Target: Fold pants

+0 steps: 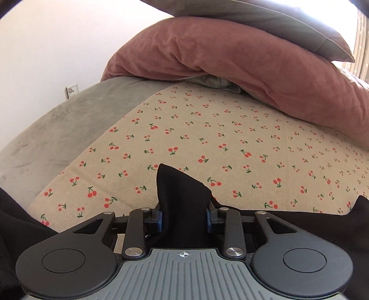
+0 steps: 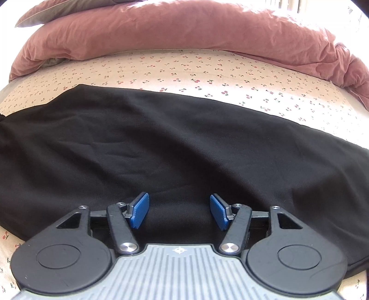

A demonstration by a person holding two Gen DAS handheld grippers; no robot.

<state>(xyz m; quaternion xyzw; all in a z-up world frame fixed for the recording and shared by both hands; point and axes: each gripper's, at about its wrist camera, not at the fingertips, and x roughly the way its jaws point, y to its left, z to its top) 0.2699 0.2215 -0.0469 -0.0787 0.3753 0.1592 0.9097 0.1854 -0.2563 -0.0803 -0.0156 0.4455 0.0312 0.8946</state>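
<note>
**Left gripper pinching the pants, right one spread above them**

My left gripper [image 1: 184, 218] has a bunched fold of the black pants [image 2: 175, 147] clamped between its blue pads [image 1: 159, 219], and the cloth pokes up past the fingertips in a dark peak. The jaws sit close together with fabric filling the gap from pad to pad. More of the black cloth trails off low on both sides of that gripper, in front of the cherry-print sheet [image 1: 207, 129].

My right gripper [image 2: 179, 212] is spread, its blue pads [image 2: 139, 211] standing well apart, tilted outward. The pants lie right under and in front of it, spread broad and fairly flat across the sheet, with soft creases running through the middle. Black cloth shows between the two pads, but neither pad presses on it as far as I can see. The pants' far edge runs in a long slant across the sheet beyond the gripper, higher on the left, dropping away toward the right.

Behind the pants, at the far side of the sheet, a pink duvet [image 2: 175, 30] is heaped up, with a grey pillow [image 1: 265, 20] resting on top of it. From the left gripper's side, a grey blanket [image 1: 69, 120] borders the sheet on the left.
</note>
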